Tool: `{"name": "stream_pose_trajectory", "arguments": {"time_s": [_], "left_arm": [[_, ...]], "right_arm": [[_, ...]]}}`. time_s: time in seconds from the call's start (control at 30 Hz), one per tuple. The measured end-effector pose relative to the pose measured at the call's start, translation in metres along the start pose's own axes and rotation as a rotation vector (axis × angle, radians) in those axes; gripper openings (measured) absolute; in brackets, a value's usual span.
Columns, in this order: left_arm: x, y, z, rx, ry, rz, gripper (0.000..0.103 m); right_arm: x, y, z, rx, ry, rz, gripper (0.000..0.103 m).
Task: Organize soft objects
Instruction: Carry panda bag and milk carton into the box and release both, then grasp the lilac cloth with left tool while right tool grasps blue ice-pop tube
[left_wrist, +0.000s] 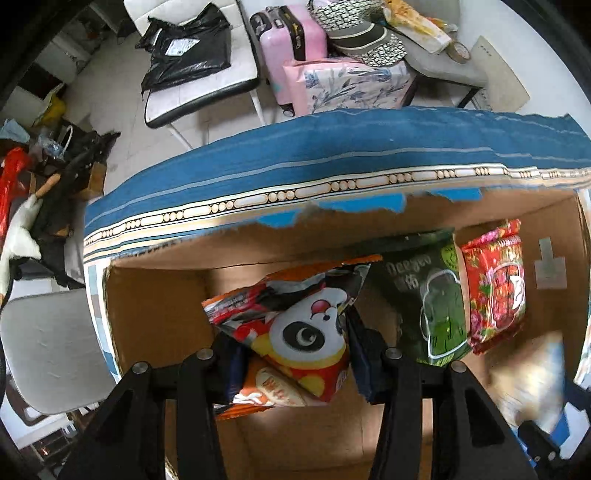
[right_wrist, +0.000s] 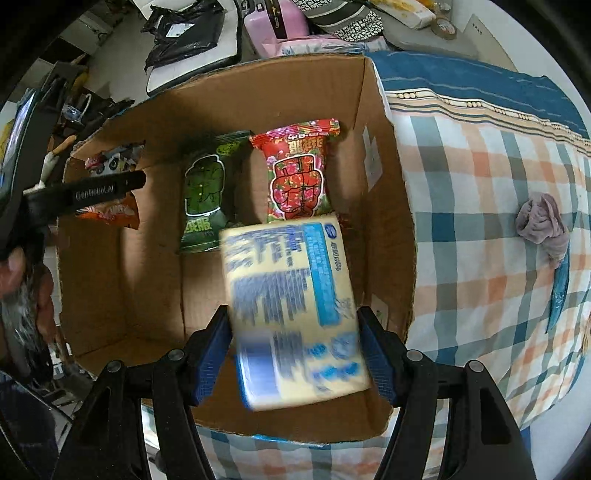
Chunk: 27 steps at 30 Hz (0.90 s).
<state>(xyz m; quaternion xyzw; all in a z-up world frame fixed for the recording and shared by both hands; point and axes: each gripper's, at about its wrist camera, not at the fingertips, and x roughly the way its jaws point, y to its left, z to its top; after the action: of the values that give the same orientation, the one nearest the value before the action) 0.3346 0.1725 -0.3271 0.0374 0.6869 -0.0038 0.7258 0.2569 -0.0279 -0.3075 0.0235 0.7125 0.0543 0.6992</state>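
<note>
A brown cardboard box (right_wrist: 384, 206) stands on a checked cloth. In it lie a green snack bag (right_wrist: 203, 199) and a red flowered snack bag (right_wrist: 299, 177). My left gripper (left_wrist: 291, 354) is shut on an orange panda snack bag (left_wrist: 295, 325) inside the box, at its left end. The green bag (left_wrist: 436, 295) and red bag (left_wrist: 495, 288) lie to its right. My right gripper (right_wrist: 291, 354) holds a cream and blue tissue pack (right_wrist: 291, 310), blurred by motion, over the box's right part. The left gripper also shows in the right wrist view (right_wrist: 92, 192).
A crumpled mauve cloth (right_wrist: 543, 225) and a blue strip (right_wrist: 559, 291) lie on the checked cloth (right_wrist: 480, 221) right of the box. Beyond the box are a white chair with a black bag (left_wrist: 184, 48), a pink suitcase (left_wrist: 291, 44) and a floral pack (left_wrist: 347, 85).
</note>
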Motion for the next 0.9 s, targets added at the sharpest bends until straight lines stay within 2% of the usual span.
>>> {"name": "stream_pose_trajectory", "arguments": {"time_s": [0.07, 0.23, 0.33, 0.4, 0.43, 0.53, 0.57, 0.8, 0.9], "left_arm": [[-0.003, 0.003, 0.003, -0.018, -0.004, -0.006, 0.047], [-0.020, 0.009, -0.001, -0.046, -0.041, -0.017, 0.059], [-0.034, 0.011, -0.008, -0.056, -0.069, -0.019, 0.061], [-0.044, 0.014, -0.014, -0.070, -0.087, -0.029, 0.075], [-0.049, 0.014, -0.018, -0.077, -0.097, -0.037, 0.086], [-0.067, 0.013, -0.036, -0.087, -0.132, -0.046, 0.092], [-0.073, 0.012, -0.044, -0.093, -0.138, -0.056, 0.099], [-0.111, -0.004, -0.099, -0.136, -0.201, -0.107, 0.100], [-0.128, -0.012, -0.122, -0.153, -0.225, -0.099, 0.100]], "right_arm": [[-0.002, 0.000, 0.000, -0.002, -0.009, -0.008, 0.081], [-0.010, 0.001, -0.002, -0.008, -0.028, -0.009, 0.088], [-0.015, 0.002, -0.004, -0.013, -0.036, -0.012, 0.099], [-0.020, 0.005, -0.007, -0.028, -0.049, -0.019, 0.103], [-0.023, 0.006, -0.009, -0.032, -0.058, -0.021, 0.103], [-0.029, 0.009, -0.014, -0.048, -0.073, -0.014, 0.103], [-0.031, 0.009, -0.016, -0.052, -0.080, -0.013, 0.103], [-0.049, 0.013, -0.037, -0.103, -0.115, -0.030, 0.103], [-0.059, 0.013, -0.048, -0.119, -0.125, -0.025, 0.103]]}}
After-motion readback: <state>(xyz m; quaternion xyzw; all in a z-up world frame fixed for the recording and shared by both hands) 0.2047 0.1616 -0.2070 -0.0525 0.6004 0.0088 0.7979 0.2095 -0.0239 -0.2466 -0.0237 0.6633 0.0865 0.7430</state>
